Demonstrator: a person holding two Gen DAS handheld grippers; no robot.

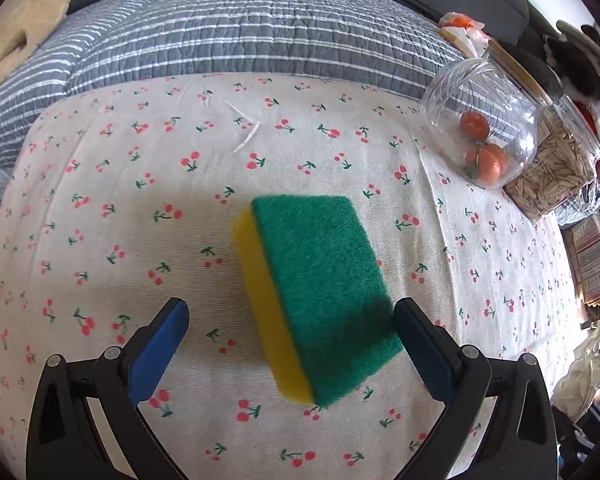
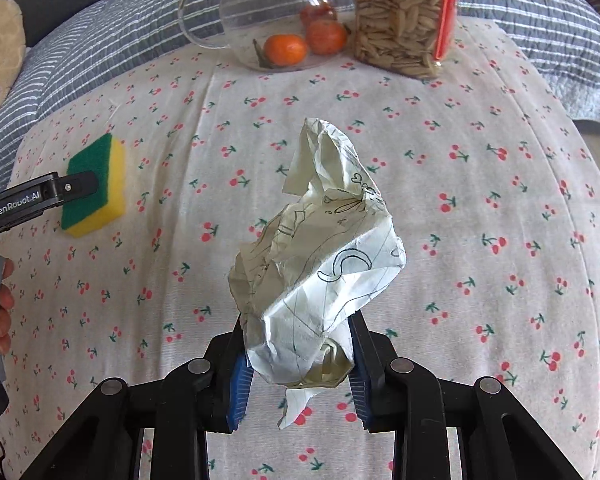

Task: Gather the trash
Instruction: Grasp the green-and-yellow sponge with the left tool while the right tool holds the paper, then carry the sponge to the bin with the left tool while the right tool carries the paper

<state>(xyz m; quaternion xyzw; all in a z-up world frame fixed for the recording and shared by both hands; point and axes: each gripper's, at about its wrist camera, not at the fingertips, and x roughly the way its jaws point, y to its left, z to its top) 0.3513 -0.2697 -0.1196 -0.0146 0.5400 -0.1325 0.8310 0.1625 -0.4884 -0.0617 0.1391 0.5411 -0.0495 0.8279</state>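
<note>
A crumpled sheet of paper (image 2: 320, 248) with pen drawings sticks up out of my right gripper (image 2: 298, 340), which is shut on its lower end above the cherry-print tablecloth (image 2: 480, 200). A green-topped yellow sponge (image 1: 316, 272) lies on the cloth between the wide-spread blue pads of my left gripper (image 1: 292, 308), which is open. The sponge sits closer to the right pad, with a clear gap to the left pad. In the right wrist view the same sponge (image 2: 100, 168) shows at the far left, with one left-gripper finger (image 2: 76, 188) crossing over it.
A clear glass jar (image 2: 268, 20) with tangerines inside lies at the cloth's far edge beside a jar of pale seeds (image 2: 400, 20). A grey striped quilt (image 1: 220, 40) lies beyond. A person's hand (image 2: 2, 304) holds the left gripper's handle. Clutter stands at the right (image 1: 588, 256).
</note>
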